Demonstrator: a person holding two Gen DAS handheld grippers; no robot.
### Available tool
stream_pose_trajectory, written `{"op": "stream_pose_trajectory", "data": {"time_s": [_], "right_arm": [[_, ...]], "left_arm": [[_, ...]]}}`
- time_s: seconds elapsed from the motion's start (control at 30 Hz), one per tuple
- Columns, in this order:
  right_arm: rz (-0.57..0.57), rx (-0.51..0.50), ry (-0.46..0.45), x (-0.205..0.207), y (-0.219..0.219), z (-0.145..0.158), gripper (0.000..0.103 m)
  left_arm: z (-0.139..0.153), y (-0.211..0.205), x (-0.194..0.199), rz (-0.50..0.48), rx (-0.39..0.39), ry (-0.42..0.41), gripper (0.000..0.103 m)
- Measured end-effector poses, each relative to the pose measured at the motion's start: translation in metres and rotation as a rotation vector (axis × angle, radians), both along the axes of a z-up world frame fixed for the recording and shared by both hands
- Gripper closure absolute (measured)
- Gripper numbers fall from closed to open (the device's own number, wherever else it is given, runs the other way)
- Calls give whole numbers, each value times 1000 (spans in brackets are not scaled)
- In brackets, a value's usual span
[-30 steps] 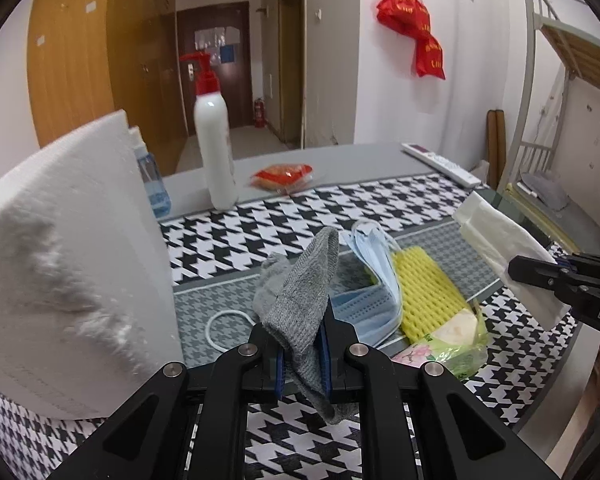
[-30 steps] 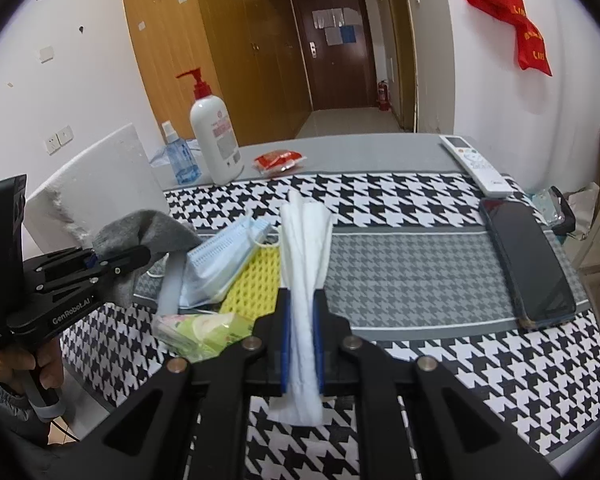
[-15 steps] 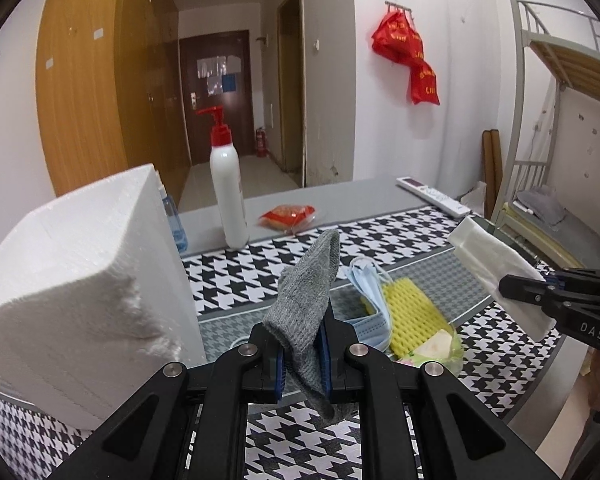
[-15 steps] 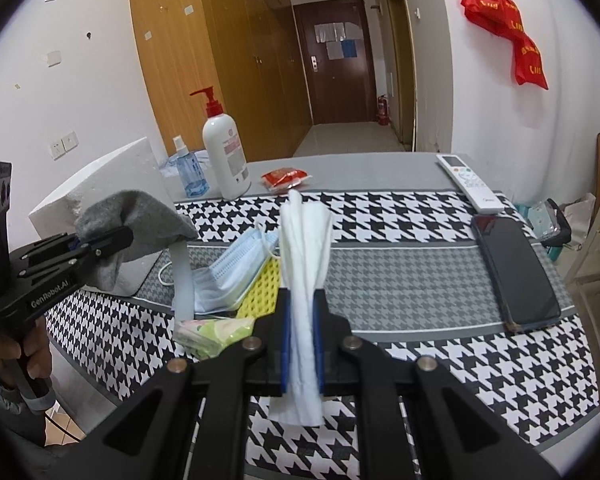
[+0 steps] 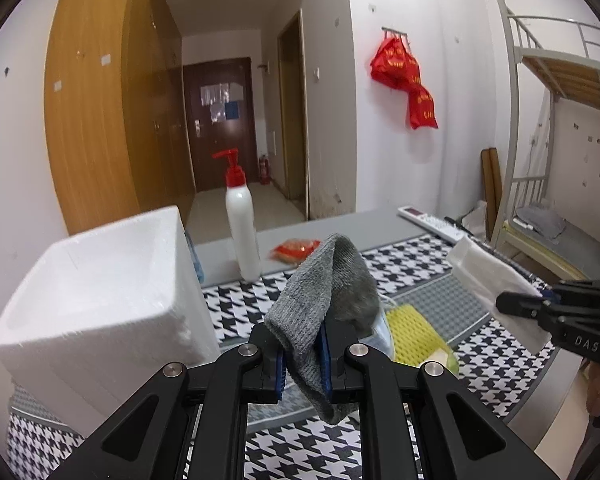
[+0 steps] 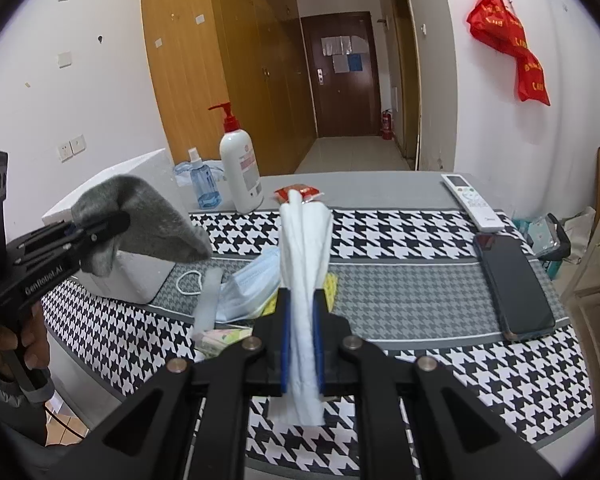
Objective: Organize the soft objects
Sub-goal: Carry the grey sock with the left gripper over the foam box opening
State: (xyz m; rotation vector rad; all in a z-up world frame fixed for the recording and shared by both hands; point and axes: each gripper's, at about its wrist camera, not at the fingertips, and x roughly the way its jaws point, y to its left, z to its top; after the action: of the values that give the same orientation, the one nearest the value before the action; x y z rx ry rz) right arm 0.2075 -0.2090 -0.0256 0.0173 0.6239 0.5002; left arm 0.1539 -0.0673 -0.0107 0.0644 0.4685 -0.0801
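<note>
My left gripper (image 5: 303, 354) is shut on a grey sock (image 5: 320, 312), which folds over the jaws and hangs above the table beside a white foam box (image 5: 100, 296). In the right wrist view that sock (image 6: 148, 220) and left gripper (image 6: 112, 222) sit at the left, in front of the foam box (image 6: 136, 272). My right gripper (image 6: 302, 332) is shut on a folded white cloth (image 6: 305, 272) that stands up between the pads; it shows at the right of the left wrist view as the white cloth (image 5: 488, 280). Blue face masks (image 6: 248, 284) and a yellow mesh sponge (image 5: 414, 330) lie on the houndstooth mat.
A white pump bottle (image 6: 240, 176), a blue spray bottle (image 6: 204, 184) and a red packet (image 6: 298, 193) stand at the back. A remote (image 6: 472, 202) and a dark phone (image 6: 514, 284) lie at the right. A green packet (image 6: 220, 336) sits near the front edge.
Both grippers have risen with their cloths still held. The left one rose more and tipped up, so the foam box now shows its top and the masks sink lower in its view.
</note>
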Motion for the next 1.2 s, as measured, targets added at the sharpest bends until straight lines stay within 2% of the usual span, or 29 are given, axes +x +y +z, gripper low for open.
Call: {"op": "stream_pose_trajectory", "data": {"time_s": [0.43, 1.2], "right_arm": [[1, 5, -40, -15, 11, 13, 90], [65, 39, -120, -32, 49, 38, 90]], "left_arm": [[16, 14, -17, -13, -33, -53, 89], [33, 42, -46, 43, -33, -116, 89]]}}
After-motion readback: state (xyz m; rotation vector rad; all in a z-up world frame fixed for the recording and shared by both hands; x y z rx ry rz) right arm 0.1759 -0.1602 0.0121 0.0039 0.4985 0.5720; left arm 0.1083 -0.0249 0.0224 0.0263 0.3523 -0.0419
